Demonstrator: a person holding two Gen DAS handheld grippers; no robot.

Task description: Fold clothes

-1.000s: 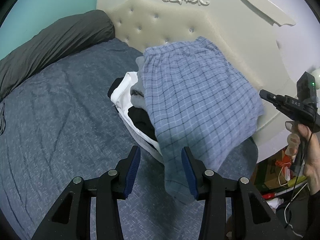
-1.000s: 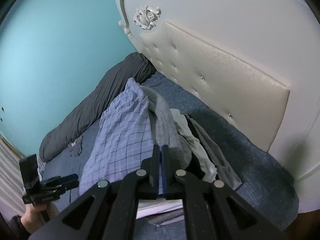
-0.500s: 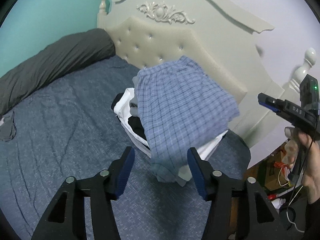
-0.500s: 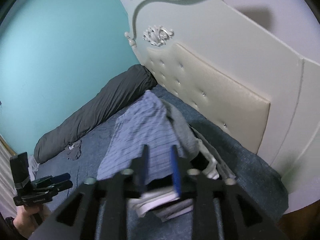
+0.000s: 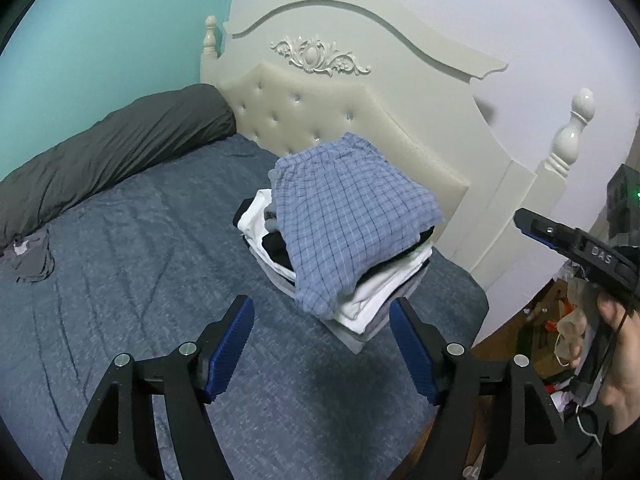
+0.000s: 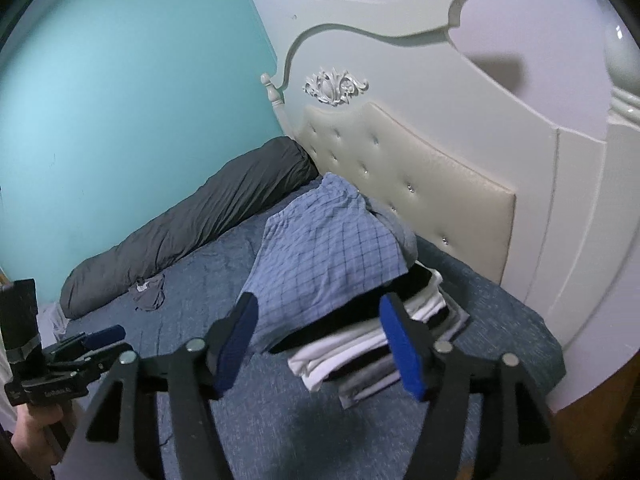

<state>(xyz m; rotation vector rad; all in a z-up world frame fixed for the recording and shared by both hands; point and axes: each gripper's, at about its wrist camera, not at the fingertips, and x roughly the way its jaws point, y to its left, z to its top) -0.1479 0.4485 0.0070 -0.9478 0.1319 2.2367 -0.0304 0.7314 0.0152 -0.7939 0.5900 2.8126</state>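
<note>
A folded blue plaid garment lies on top of a stack of folded white, black and grey clothes near the headboard; it also shows in the right wrist view, with the stack under it. My left gripper is open and empty, held back from the stack over the blue bedsheet. My right gripper is open and empty, just in front of the stack. The right gripper shows from the side in the left wrist view. The left gripper shows at the left edge of the right wrist view.
The blue bedsheet spreads to the left. A dark grey rolled duvet lies along the teal wall. A small grey garment lies loose near it. The cream tufted headboard stands behind the stack. Clutter sits on the floor right of the bed.
Both grippers have pulled back and up from the stack. The right gripper, shut one second ago, has opened. The left gripper has opened wider. The plaid garment stays on the stack.
</note>
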